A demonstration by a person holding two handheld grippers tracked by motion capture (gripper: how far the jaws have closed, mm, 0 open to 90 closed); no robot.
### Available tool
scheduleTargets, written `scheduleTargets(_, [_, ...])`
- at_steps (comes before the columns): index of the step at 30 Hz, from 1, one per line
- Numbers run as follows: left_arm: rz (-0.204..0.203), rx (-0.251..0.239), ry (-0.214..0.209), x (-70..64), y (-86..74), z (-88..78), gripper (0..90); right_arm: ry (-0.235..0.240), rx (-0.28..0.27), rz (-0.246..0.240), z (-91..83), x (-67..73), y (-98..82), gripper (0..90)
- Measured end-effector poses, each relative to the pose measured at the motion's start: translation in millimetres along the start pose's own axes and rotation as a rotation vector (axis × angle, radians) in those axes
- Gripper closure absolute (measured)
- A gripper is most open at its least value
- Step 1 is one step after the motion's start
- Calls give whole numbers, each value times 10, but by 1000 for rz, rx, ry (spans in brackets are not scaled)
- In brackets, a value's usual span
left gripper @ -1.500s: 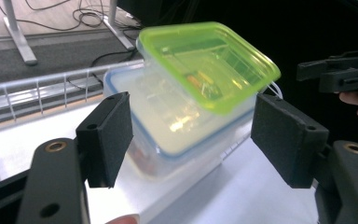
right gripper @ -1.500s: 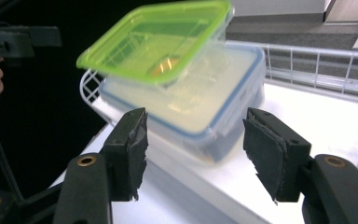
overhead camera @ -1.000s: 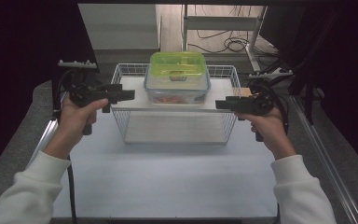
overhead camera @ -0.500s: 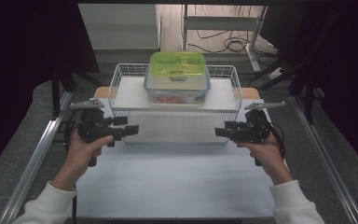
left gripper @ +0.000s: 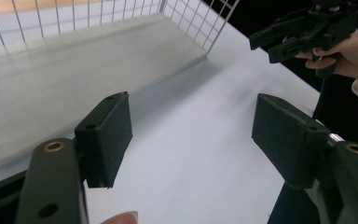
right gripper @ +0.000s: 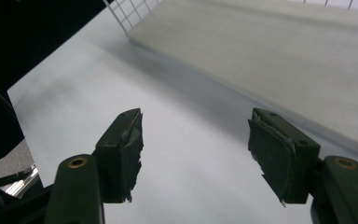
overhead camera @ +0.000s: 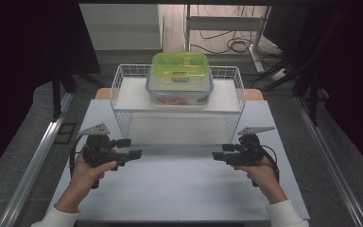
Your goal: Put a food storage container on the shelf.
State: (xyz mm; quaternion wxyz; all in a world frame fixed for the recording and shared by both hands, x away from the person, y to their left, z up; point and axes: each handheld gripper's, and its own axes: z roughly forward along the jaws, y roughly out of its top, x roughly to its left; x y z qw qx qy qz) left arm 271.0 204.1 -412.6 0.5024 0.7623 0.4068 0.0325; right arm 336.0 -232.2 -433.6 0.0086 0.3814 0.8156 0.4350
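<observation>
The left gripper (overhead camera: pixel 131 148) hovered near the left edge of the white tabletop (overhead camera: pixel 179 189), jaws wide apart and empty. The right gripper (overhead camera: pixel 219 152), near the right edge, had just been opening, nothing between its jaws. The clear plastic box with a green lid (overhead camera: pixel 180 77) sat atop the white wire rack (overhead camera: pixel 123 101) at the table's far edge.

A pale table top (overhead camera: pixel 179 189) is seen with a white wire rack (overhead camera: pixel 123 101) stood at its far end. On the rack's shelf, a clear container with a green lid (overhead camera: pixel 180 75) is placed.
</observation>
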Motion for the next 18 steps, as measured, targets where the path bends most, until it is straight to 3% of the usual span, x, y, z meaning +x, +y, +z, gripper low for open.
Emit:
scheduleTargets(8, [-4,45,14,58,-134,130,281,3,22,1,114,-4,-95,341])
scheduleTargets(18, [-7,45,10,74,-146,151,278,-4,12,-2,107,6,-87,326])
